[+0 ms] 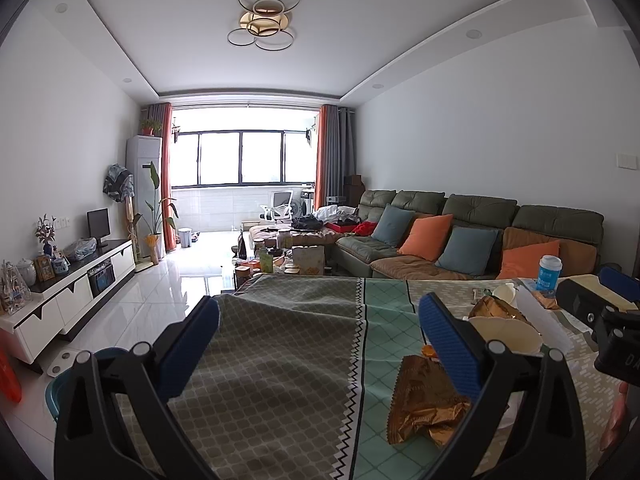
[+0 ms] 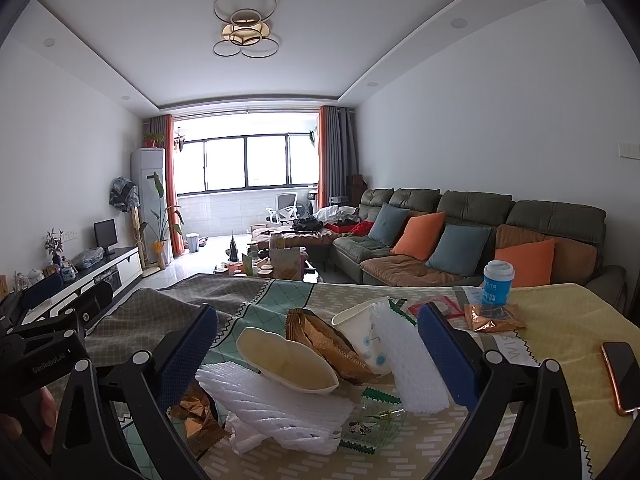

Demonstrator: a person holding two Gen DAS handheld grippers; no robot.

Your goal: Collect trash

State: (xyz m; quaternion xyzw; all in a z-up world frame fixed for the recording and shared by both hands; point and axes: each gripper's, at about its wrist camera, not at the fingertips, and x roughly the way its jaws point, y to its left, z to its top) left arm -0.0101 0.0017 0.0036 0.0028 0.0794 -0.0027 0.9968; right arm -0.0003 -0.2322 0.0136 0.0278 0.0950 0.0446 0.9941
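L tool wide open, level over tablecloth, R tool open above trash pile

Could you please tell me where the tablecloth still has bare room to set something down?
Free: the grey-checked cloth ahead of the left tool, left of the zigzag stripe; the yellow cloth between the blue cup and the phone. Crowded: wrappers, foam and crushed cups before the right tool.

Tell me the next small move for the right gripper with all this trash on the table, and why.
Probably ease the right gripper forward and down, then close on the crushed paper cup. Its jaws stand open and empty, the cup lies between them on top of the white foam wrap, and nothing is held yet. The left gripper is also open.
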